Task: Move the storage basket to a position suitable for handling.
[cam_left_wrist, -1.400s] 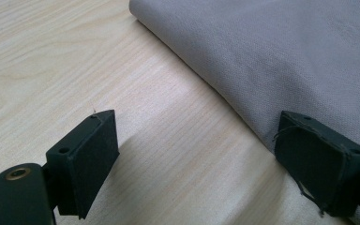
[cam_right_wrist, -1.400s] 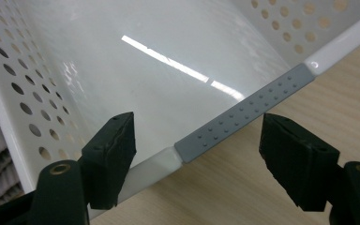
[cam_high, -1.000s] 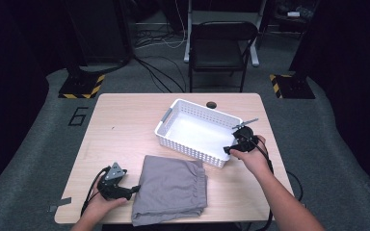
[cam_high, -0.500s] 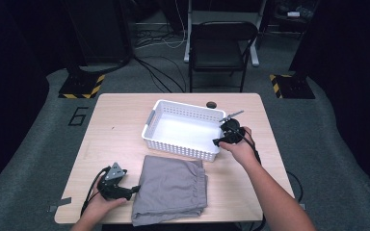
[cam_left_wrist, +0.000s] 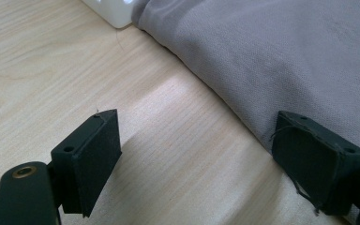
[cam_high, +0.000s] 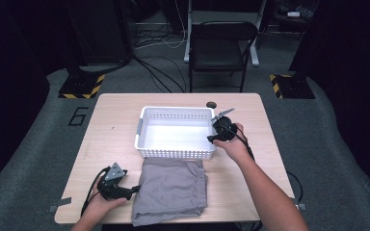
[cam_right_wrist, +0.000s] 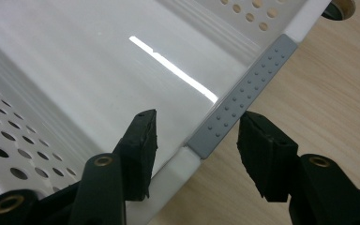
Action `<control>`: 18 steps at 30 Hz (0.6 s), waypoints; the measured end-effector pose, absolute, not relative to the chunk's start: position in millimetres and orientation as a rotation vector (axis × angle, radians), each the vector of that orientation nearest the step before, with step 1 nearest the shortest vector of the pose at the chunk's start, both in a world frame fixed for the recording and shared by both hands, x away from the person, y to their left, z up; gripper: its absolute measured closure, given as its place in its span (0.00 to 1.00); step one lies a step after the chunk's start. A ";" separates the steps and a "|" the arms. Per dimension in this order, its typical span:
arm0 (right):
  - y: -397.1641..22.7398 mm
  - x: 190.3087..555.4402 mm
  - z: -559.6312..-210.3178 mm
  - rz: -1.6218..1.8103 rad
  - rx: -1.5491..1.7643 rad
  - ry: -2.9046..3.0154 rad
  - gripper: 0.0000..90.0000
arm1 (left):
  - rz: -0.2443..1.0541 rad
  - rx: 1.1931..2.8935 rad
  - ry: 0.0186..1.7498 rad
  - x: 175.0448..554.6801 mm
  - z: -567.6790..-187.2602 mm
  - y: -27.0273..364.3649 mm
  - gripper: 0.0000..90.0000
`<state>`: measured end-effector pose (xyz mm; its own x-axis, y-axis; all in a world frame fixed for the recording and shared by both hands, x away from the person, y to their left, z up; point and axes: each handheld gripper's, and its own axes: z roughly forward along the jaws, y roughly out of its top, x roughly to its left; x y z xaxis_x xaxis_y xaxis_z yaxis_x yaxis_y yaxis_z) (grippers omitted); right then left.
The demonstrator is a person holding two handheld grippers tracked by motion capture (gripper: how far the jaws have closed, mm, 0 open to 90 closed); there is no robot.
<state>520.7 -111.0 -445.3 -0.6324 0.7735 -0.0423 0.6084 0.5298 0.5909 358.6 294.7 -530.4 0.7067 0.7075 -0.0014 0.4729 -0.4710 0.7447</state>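
Observation:
A white perforated basket point(cam_high: 173, 109) stands empty at the middle of the table. My right gripper point(cam_high: 211, 140) is at its right end. In the right gripper view its jaws point(cam_right_wrist: 197, 140) straddle the basket point(cam_right_wrist: 98, 70) rim at the grey dotted handle strip point(cam_right_wrist: 248, 89), one jaw inside and one outside. They have just been closing, with a gap still showing on both sides. A folded grey cloth point(cam_high: 171, 190) lies in front of the basket. My left gripper point(cam_high: 136, 189) rests at its left edge, open point(cam_left_wrist: 197, 154), one jaw over the cloth point(cam_left_wrist: 286, 56) and one over bare wood.
The wooden table point(cam_high: 115, 125) has bare room to the left and right. A small dark round spot point(cam_high: 211, 104) sits behind the basket. A black folding chair point(cam_high: 221, 48) and floor cables lie beyond the far edge.
The basket has slid left and turned square to the table, and my right gripper moved left with it. The left gripper and the cloth have stayed put.

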 end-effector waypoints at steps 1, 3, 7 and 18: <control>-110.1 520.8 -445.4 0.786 1.155 2.475 0.53 | 0.398 2.158 0.893 358.6 -530.4 294.8 0.18; -109.1 520.9 -445.7 0.785 1.148 2.472 0.53 | 0.401 2.161 0.888 358.7 -530.2 294.8 0.18; -107.7 520.2 -446.1 0.794 1.139 2.476 0.54 | 0.396 2.174 0.878 358.2 -529.4 293.8 0.18; -104.4 515.1 -445.6 0.781 1.108 2.495 0.54 | 0.387 2.165 0.874 357.3 -530.2 291.5 0.18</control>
